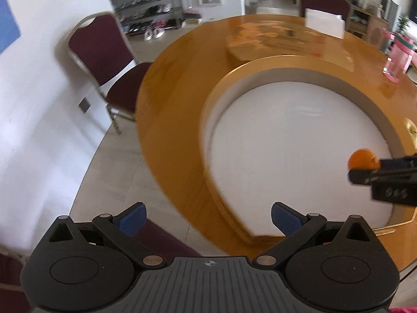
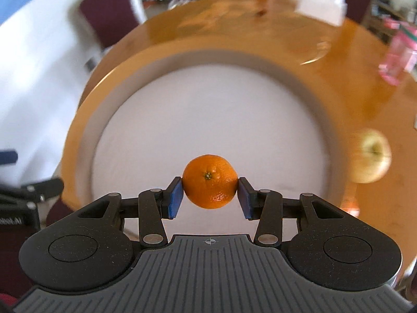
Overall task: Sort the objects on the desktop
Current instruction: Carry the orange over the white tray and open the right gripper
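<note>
Between the blue pads of the right gripper [image 2: 210, 195] sits a small orange [image 2: 210, 181], pinched at its widest girth with the stem scar facing the camera, so the round fruit is squeezed across its middle, where it is least likely to roll out. It hangs in the air above the white centre panel [image 2: 208, 120] of the round wooden table [image 2: 346, 60], clear of the surface, which fits a carry rather than a pick or a set-down. To the right, on the wooden ring, lies a yellowish apple [image 2: 371, 156], well apart from the held fruit; a pink container [image 2: 397, 57] stands farther off on the far right.

Left of all this, the left gripper [image 1: 208, 220] hangs near the table's near-left edge with its fingers spread wide and nothing between them, apparently kept out of the way. Where the orange is meant to go cannot be told: no sorting spot is evident.
</note>
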Tool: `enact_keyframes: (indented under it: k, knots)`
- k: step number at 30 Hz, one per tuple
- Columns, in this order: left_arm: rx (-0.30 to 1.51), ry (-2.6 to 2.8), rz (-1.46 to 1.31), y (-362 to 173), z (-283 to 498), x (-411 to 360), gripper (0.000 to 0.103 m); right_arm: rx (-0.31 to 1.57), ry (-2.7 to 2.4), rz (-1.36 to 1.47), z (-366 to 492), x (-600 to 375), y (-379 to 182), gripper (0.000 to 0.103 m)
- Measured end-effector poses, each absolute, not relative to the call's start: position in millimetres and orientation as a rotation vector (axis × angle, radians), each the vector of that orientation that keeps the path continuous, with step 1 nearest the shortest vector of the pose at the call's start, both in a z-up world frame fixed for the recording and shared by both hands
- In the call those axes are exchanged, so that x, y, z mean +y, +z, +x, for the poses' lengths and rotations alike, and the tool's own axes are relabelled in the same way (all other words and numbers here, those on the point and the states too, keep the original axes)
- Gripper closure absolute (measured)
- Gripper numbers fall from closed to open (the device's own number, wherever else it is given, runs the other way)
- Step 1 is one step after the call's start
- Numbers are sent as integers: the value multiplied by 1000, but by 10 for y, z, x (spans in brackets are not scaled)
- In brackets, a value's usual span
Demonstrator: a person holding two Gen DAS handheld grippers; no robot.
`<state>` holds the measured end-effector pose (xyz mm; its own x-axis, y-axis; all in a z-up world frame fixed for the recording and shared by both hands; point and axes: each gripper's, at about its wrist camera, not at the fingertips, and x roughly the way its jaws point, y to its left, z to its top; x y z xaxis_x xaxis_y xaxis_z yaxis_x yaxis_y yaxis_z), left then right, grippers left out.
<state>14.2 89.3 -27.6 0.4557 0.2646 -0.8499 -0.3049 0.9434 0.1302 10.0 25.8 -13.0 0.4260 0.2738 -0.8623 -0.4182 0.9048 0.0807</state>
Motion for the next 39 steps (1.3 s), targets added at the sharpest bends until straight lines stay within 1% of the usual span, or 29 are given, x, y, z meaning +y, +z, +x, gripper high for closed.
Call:
enact_keyframes:
  k: [5, 13, 17, 22, 24, 26, 30, 39]
  knots:
    - [1052, 377, -66, -320, 45, 1061, 1, 1115, 520, -219, 129, 742, -388, 57]
    - [1057, 384, -68, -328, -5, 1163, 1, 1016, 598, -242, 294, 1247, -495, 57]
    - [1056, 383, -64, -324, -28, 1185, 1, 1017, 601, -295, 301, 1380, -606, 57]
    - [1060, 371, -62, -332, -5, 1177, 1, 1022, 599, -303, 281, 1356, -630, 55]
    - [1056, 362, -54, -314, -3, 1147, 1, 1043, 607, -305, 295, 1365, -642, 49]
    - [1050, 356, -47, -299, -6, 1123, 1, 1053, 610, -301, 290, 1356, -624, 48]
    - [1043, 340, -35, -283, -5, 1067, 1, 1034, 603, -270, 237, 1214, -470, 41]
    - [1037, 206, 16, -323, 120, 815, 1, 1042, 485, -109, -166, 419, -43, 37]
